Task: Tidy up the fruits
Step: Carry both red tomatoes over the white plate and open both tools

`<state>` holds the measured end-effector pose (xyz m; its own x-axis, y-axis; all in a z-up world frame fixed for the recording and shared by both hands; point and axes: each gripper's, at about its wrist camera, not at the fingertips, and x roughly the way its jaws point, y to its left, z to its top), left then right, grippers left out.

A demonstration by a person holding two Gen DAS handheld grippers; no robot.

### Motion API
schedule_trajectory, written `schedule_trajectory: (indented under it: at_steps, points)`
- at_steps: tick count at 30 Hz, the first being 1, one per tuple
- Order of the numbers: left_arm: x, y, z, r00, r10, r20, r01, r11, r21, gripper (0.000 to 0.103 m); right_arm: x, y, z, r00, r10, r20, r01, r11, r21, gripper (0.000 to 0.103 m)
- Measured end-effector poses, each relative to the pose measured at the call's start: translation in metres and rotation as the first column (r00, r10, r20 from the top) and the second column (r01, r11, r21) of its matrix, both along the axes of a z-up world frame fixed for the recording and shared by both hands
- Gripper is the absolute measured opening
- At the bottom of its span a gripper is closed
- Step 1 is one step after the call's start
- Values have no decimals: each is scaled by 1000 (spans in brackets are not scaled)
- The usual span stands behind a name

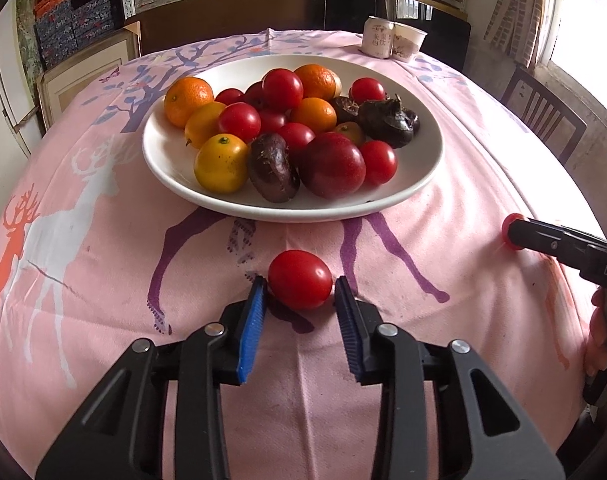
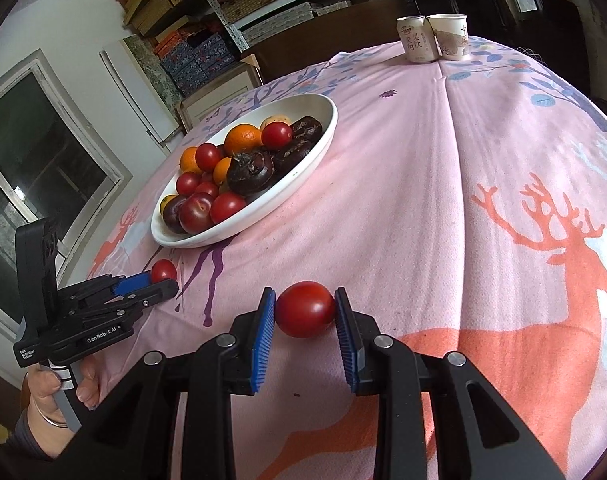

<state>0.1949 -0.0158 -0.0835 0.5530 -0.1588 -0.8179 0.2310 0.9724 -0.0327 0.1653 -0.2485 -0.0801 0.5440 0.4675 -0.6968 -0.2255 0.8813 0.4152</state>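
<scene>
Both grippers angle down at the pink tablecloth (image 2: pixel 443 184). Left gripper (image 1: pixel 300 292) brackets a cherry tomato (image 1: pixel 300 279), its blue pads at the fruit's sides, pinching it. Right gripper (image 2: pixel 305 312) clamps another tomato (image 2: pixel 305 309), pads pressed against it. A hand (image 2: pixel 51 400) grips the left tool's handle. Remaining fruit sits heaped in the white plate (image 1: pixel 415 184) beyond.

Pink deer-print table (image 1: pixel 103 240): plate (image 1: pixel 423 168), tomatoes (image 1: pixel 299 279), can (image 1: pixel 377 38), cup (image 1: pixel 409 42).
</scene>
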Motion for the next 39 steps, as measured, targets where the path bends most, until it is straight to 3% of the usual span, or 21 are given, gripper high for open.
schedule_trajectory:
  at_steps: [3,17,24,30,34,39]
  points:
    - [-1,0,2,1000,1,14,-1,1000,-3,29,0,0,0,1000,0,2,0,1000,5,30]
    - [4,8,6,999,20,39,-18,999,-52,29,-1,1,0,1000,13,6,-13,1000,8,30]
    - [-18,10,13,998,-17,55,21,997,-77,29,-12,4,9,996,61,63,-63,998,28,30]
    - [-41,23,36,990,-28,140,47,990,-135,29,-24,19,28,981,135,142,-139,990,19,30]
    - [-28,25,55,982,-28,188,53,990,-127,29,-6,35,51,973,160,166,-163,987,5,30]
    - [19,16,66,981,-18,194,38,994,-99,29,54,55,78,978,136,159,-137,991,-1,31]
